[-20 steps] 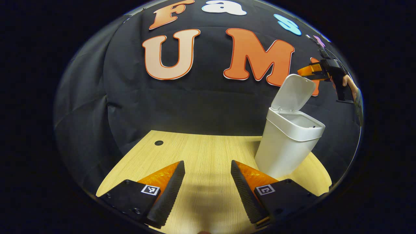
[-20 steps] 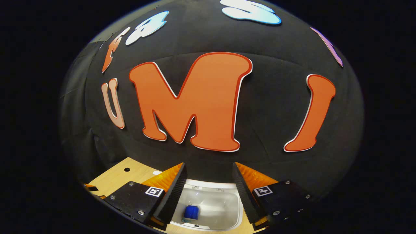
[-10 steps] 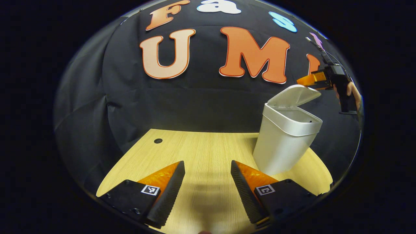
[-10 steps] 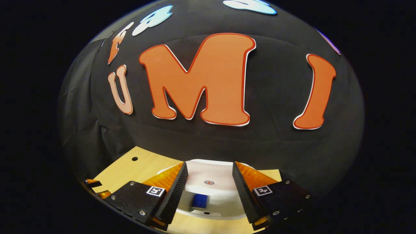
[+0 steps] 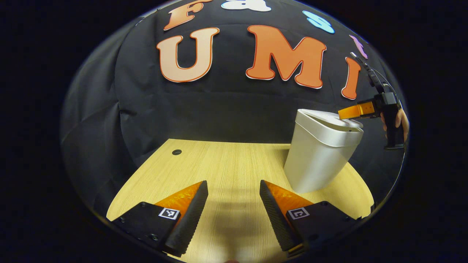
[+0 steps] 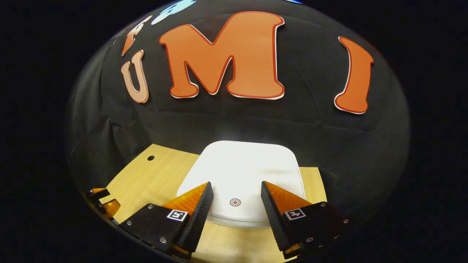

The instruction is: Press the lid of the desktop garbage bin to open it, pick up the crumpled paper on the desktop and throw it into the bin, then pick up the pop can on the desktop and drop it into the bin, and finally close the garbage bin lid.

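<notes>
The white garbage bin [image 5: 321, 157] is found standing upright on the light wood-grain counter [image 5: 226, 168], toward its right rear part in the left gripper view, close to the black cloth wall. Its lid [image 6: 243, 175] is seen lying flat over the rim, with a small red ring mark [image 6: 235, 202] near the front edge. In the right gripper view, the right gripper [image 6: 234, 195] is observed above the front of the lid, its fingers spread apart with nothing held between them, the ring mark falling in the gap; contact with the lid cannot be confirmed. The same gripper [image 5: 356, 110] is noted in the left gripper view at the bin's upper right edge, with a hand [image 5: 401, 122] on its grip. The left gripper [image 5: 234, 193] is recorded low over bare counter, well apart from the bin, its fingers likewise parted and empty. A round hole [image 5: 177, 152] is noted in the counter at the left rear. The left gripper is also visible at the lower left of the right gripper view [image 6: 104, 202].
</notes>
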A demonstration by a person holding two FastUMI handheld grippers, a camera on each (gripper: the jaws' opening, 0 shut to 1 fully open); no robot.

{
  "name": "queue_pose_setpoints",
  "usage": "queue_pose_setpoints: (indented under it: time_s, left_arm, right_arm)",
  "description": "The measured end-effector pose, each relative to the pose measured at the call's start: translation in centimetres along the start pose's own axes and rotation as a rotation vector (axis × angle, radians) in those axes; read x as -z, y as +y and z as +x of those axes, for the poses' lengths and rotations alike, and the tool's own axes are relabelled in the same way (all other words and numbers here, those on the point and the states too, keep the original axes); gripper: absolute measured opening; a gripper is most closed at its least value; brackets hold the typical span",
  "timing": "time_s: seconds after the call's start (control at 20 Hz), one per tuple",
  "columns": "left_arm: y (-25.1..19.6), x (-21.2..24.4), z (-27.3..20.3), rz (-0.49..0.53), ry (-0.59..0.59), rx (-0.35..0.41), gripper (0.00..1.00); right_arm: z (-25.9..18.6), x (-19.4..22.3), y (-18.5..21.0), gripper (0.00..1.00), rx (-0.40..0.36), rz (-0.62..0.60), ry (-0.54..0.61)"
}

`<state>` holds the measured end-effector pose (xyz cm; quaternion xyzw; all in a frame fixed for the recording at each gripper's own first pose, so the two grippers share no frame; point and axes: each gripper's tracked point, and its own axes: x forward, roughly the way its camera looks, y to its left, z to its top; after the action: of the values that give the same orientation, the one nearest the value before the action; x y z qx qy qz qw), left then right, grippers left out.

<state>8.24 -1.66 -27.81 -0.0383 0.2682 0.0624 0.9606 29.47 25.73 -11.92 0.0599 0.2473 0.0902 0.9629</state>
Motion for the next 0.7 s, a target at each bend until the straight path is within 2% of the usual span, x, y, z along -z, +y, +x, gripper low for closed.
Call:
queue_pose_setpoints:
  time_s: [0.15,0.3,0.5,0.6,0.7]
  left_arm:
    - [-0.5,0.4,0.2,0.003,0.011,0.01,0.92]
    - [-1.0,0.6,0.4,0.003,0.021,0.021,0.92]
    - [-1.8,1.1,0.7,0.012,0.04,0.035,0.92]
    - [-2.2,1.0,0.6,0.023,0.036,0.042,0.92]
    - [-2.5,0.9,0.5,0.033,0.033,0.047,0.92]
  right_arm:
    - [0.1,0.5,0.3,0.77,0.004,-0.009,-0.015]
    - [-0.1,0.8,0.9,0.6,-0.001,-0.014,-0.05]
    - [-1.5,1.8,1.0,0.45,-0.022,0.005,-0.052]
    - [-1.2,2.0,1.0,0.33,-0.013,0.023,-0.045]
    - [-1.1,1.9,0.9,0.31,-0.006,0.029,-0.046]
